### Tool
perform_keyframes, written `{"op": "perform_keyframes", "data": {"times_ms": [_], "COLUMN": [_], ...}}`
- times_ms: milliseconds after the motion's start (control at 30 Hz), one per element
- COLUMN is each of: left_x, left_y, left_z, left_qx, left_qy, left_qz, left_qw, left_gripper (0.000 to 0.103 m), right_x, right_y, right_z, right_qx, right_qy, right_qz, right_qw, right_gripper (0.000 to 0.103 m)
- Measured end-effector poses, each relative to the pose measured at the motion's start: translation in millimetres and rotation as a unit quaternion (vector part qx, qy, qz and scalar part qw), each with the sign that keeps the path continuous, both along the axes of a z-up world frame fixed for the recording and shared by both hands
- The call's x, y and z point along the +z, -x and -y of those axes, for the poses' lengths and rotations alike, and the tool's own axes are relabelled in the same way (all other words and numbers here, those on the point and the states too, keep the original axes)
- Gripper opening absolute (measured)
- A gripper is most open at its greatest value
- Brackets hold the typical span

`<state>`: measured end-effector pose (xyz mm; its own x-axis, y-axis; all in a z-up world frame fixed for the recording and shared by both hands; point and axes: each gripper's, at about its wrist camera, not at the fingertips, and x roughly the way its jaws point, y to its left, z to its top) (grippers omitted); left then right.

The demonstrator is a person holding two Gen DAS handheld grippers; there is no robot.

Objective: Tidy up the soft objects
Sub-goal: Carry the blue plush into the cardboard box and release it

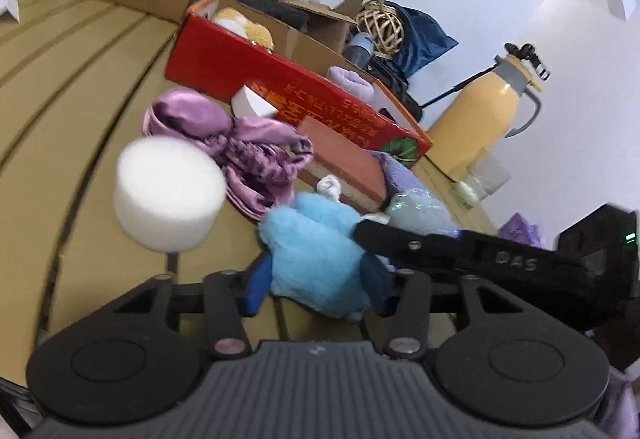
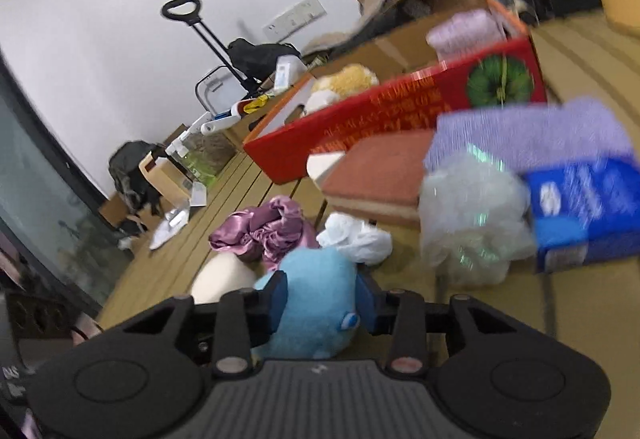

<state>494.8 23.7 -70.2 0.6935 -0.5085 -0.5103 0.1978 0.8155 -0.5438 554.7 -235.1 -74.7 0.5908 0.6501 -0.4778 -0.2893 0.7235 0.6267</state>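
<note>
Blue fluffy plush toy [image 1: 316, 259] sits low over the slatted tan bench [image 1: 80, 87], pinched from both sides: left gripper [image 1: 316, 285] and right gripper [image 2: 322, 303] each have jaws closed against it, tilted, the right one reaching across the left view. White foam cylinder [image 1: 168, 195] and purple satin cloth [image 1: 240, 147] lie just beyond, before the red cardboard box [image 1: 256, 75].

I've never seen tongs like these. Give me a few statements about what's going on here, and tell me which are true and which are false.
1. Both tongs flank the blue plush toy. True.
2. The red box is empty. False: a yellow plush and a lilac towel sit inside.
3. A white foam cylinder sits beside the purple satin cloth. True.
4. The yellow jug lies toppled. False: it stands upright.
</note>
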Motion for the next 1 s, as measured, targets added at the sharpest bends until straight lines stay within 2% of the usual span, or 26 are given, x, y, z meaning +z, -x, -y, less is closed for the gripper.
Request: {"op": "perform_keyframes", "data": {"times_ms": [167,300,400,500,567,700,767,833,933,1000], "left_x": [5,44,89,122,130,124,112,92,61,57], "left_y": [4,-8,-54,-132,-184,-273,-312,-347,-382,-385], "left_z": [0,6,6,4,7,19,30,32,37,34], "left_qx": [0.005,-0.013,-0.034,-0.059,-0.060,-0.036,-0.027,-0.026,-0.022,-0.017], "left_qy": [0.016,0.002,-0.001,0.014,0.010,-0.004,-0.038,-0.050,-0.068,-0.066], "left_qz": [0.002,0.046,0.072,0.056,0.044,0.005,-0.002,-0.031,-0.080,-0.074], "left_qw": [0.9999,0.9988,0.9969,0.9966,0.9972,0.9993,0.9989,0.9980,0.9942,0.9949], "left_gripper": [0.042,0.042,0.042,0.042,0.043,0.043,0.043,0.043,0.040,0.040], "right_x": [4,43,84,119,130,122,107,86,53,36], "right_y": [7,4,-30,-87,-132,-226,-270,-304,-334,-341], "right_z": [2,7,14,14,12,11,12,7,-3,-6], "right_qx": [-0.011,-0.023,-0.032,-0.043,-0.050,-0.067,-0.071,-0.075,-0.083,-0.073], "right_qy": [-0.008,-0.009,-0.015,0.006,0.024,0.033,0.037,0.055,0.100,0.113], "right_qz": [0.002,0.041,0.081,0.109,0.104,0.048,0.011,-0.021,-0.062,-0.080], "right_qw": [1.000,0.999,0.996,0.993,0.993,0.996,0.997,0.995,0.990,0.988], "right_gripper": [0.028,0.029,0.029,0.029,0.029,0.029,0.029,0.029,0.026,0.026]}}
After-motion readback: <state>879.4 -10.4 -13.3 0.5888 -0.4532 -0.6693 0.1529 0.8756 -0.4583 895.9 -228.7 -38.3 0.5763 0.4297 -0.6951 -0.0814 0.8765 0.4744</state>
